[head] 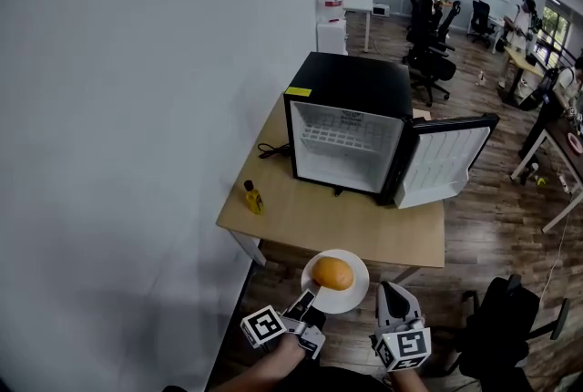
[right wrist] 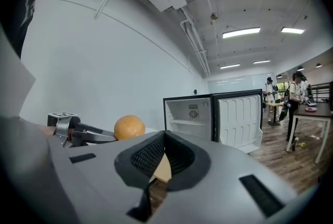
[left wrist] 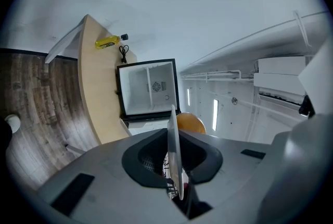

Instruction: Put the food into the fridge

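1. Fridge (head: 351, 130), small and black, stands on the wooden table (head: 310, 217). Its door (head: 446, 160) is swung wide open on the side away from the wall, and the white interior faces the person.
2. An orange (head: 332, 273) lies on a white plate (head: 351, 299). The plate is carried in the air in front of the fridge's open mouth, out past the table's front edge.
3. The left claw (head: 308, 297) is clamped on the plate's rim on the side farthest from the fridge. In the left gripper view its pads pinch the thin edge of the plate between them, and the orange shows beyond on the fridge side.
4. The right claw (head: 390, 288) has its jaws closed tip to tip with nothing between them. It hangs just beside the plate, on the fridge door's side.
5. A yellow bottle (head: 252, 197) stands on the table in front of the fridge and off to its wall side.
6. A black cable (head: 271, 149) lies on the table against the fridge's wall-side flank.
7. Behind the fridge the room holds office chairs (head: 433, 62) and desks.
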Action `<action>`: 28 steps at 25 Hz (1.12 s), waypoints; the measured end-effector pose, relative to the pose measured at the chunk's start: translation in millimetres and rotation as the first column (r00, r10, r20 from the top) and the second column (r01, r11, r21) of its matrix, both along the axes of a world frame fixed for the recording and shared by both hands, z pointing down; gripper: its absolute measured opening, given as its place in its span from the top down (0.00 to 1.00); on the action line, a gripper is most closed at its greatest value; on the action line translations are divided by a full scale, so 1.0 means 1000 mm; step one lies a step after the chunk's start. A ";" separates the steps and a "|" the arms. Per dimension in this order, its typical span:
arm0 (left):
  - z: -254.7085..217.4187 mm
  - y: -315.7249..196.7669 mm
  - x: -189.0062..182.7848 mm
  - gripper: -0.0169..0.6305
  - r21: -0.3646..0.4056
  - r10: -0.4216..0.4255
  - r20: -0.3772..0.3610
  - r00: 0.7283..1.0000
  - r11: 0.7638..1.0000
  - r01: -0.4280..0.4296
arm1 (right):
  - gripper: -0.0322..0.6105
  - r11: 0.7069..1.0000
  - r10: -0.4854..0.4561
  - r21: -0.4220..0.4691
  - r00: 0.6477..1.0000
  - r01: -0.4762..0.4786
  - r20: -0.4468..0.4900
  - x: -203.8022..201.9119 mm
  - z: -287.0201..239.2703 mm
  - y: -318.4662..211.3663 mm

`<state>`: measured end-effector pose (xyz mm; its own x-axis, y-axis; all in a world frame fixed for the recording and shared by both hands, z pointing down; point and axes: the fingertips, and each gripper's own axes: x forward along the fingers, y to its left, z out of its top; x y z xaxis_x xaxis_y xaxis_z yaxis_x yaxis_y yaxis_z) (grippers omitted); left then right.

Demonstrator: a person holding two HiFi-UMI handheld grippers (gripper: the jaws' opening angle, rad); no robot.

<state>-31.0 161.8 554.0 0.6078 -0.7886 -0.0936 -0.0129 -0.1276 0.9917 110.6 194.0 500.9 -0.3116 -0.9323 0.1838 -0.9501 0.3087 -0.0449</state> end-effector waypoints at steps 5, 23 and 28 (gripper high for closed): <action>0.001 -0.041 -0.015 0.92 -0.007 0.032 0.015 0.999 0.999 -0.032 | 0.86 0.999 0.036 -0.008 0.999 -0.036 0.014 -0.012 0.004 -0.036; 0.015 -0.163 -0.048 0.92 -0.050 0.014 0.053 0.998 0.999 -0.012 | 0.86 0.997 0.083 -0.004 0.996 -0.083 0.030 -0.030 0.007 -0.136; 0.014 -0.200 -0.045 0.92 -0.045 -0.006 0.039 0.999 0.999 0.008 | 0.86 0.998 0.060 0.005 0.997 -0.060 0.039 -0.030 0.008 -0.174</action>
